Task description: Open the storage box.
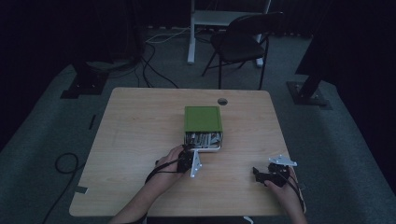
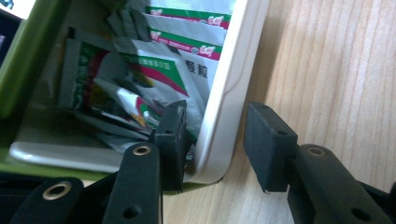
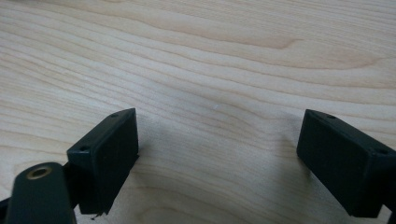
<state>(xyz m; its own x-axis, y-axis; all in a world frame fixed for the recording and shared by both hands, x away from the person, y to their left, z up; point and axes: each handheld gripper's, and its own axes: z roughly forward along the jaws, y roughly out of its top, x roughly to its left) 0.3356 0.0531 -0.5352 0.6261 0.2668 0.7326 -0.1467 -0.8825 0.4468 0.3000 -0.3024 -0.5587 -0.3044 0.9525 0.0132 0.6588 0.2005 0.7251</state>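
Observation:
A green box (image 1: pixel 201 119) stands mid-table with its white drawer (image 1: pixel 211 150) pulled out toward me, packed with several green-and-white sachets (image 2: pixel 159 70). My left gripper (image 1: pixel 189 150) is at the drawer's front left corner. In the left gripper view, my left gripper (image 2: pixel 215 109) straddles the drawer's white front wall (image 2: pixel 229 84). One pad sits inside against the sachets and the other outside over the wood, each a thin gap from the wall. My right gripper (image 1: pixel 256 171) rests on the table at the right. Its jaws (image 3: pixel 217 121) are wide apart over bare wood.
The wooden table (image 1: pixel 140 130) has a cable hole (image 1: pixel 222 101) behind the box. A black folding chair (image 1: pixel 240 42) and a white desk leg (image 1: pixel 191 32) stand on the carpet beyond, with cables (image 1: pixel 154 70) trailing across it.

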